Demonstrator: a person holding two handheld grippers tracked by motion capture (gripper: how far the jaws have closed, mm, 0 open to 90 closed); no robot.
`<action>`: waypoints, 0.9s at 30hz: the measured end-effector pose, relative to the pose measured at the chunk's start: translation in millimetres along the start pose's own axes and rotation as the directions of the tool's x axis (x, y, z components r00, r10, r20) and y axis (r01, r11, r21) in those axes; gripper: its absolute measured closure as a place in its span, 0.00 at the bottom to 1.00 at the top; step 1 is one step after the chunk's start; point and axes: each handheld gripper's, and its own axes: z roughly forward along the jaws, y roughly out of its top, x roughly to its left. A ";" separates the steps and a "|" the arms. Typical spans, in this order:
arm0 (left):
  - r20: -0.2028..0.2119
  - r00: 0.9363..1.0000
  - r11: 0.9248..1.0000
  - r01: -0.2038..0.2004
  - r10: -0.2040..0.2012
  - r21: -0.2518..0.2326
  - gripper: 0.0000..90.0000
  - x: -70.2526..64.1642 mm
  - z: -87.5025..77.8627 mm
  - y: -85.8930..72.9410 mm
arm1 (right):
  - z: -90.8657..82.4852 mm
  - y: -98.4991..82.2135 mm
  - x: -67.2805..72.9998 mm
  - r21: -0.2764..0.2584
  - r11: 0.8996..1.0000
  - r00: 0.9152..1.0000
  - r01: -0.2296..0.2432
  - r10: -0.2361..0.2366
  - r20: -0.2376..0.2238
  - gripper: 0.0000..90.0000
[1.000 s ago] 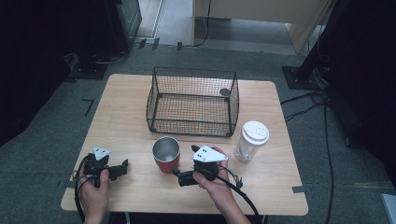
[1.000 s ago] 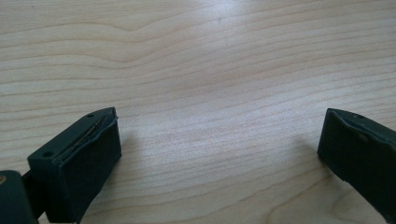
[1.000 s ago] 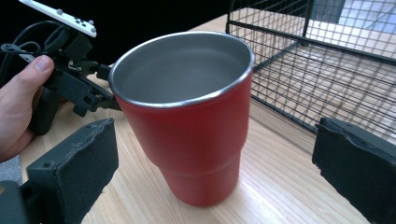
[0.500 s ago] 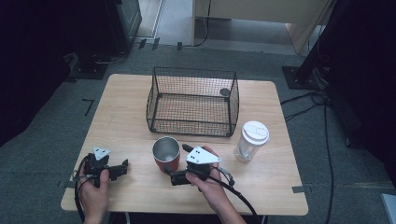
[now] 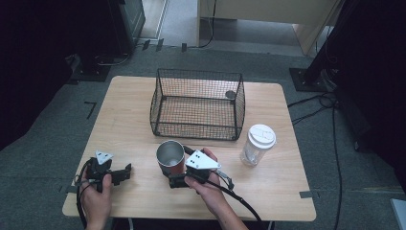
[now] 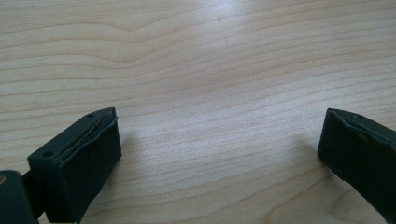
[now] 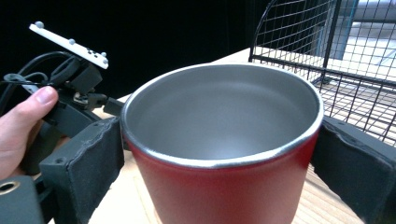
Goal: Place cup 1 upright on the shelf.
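In the right gripper view the right gripper (image 7: 219, 154) has its black jaws against either side of a red metal cup with a steel lining (image 7: 224, 140), grasping it; the high view hides that contact behind a grey plate. The left gripper (image 6: 219, 149) is spread wide over bare wooden table (image 6: 210, 60). Beyond the cup stands a black wire basket (image 5: 197, 103), with a clear lidded plastic cup (image 5: 257, 143) alongside.

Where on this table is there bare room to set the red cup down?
Bare wood lies left of the wire basket, and along the front edge right of the right gripper. It is crowded between the red cup and lidded cup.
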 end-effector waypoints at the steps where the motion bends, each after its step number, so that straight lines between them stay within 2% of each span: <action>1: 0.000 1.000 1.000 0.000 0.000 0.000 0.00 0.0 0.0 0.0 | 1.3 -0.7 0.2 0.000 1.000 1.000 0.008 -0.008 0.005 0.05; 10: 0.000 1.000 1.000 0.000 0.000 0.000 0.00 0.0 0.0 0.0 | 9.7 0.0 -0.4 0.039 0.999 1.000 0.020 -0.021 0.016 0.04; 17: 0.000 1.000 1.000 0.000 0.000 0.000 0.00 0.0 0.0 0.0 | 17.3 5.8 -0.2 0.113 0.993 0.999 0.035 -0.038 0.020 0.04; 20: 0.000 1.000 1.000 0.000 0.000 0.000 0.00 0.0 0.0 0.0 | 20.8 8.5 -1.2 0.169 0.985 0.999 0.038 -0.042 0.020 0.04; 21: 0.000 1.000 1.000 -0.001 0.001 0.000 0.00 0.1 0.0 0.0 | 22.6 11.4 -1.8 0.214 0.976 0.999 0.039 -0.044 0.018 0.03; 23: 0.000 1.000 1.000 -0.001 0.001 0.000 0.00 0.1 0.0 0.0 | 23.2 13.1 -2.0 0.225 0.973 0.999 0.047 -0.052 0.014 0.03; 27: 0.000 1.000 1.000 0.001 -0.001 -0.002 0.00 -0.1 0.1 0.0 | 24.9 18.4 -0.8 0.273 0.960 0.998 0.066 -0.070 0.007 0.03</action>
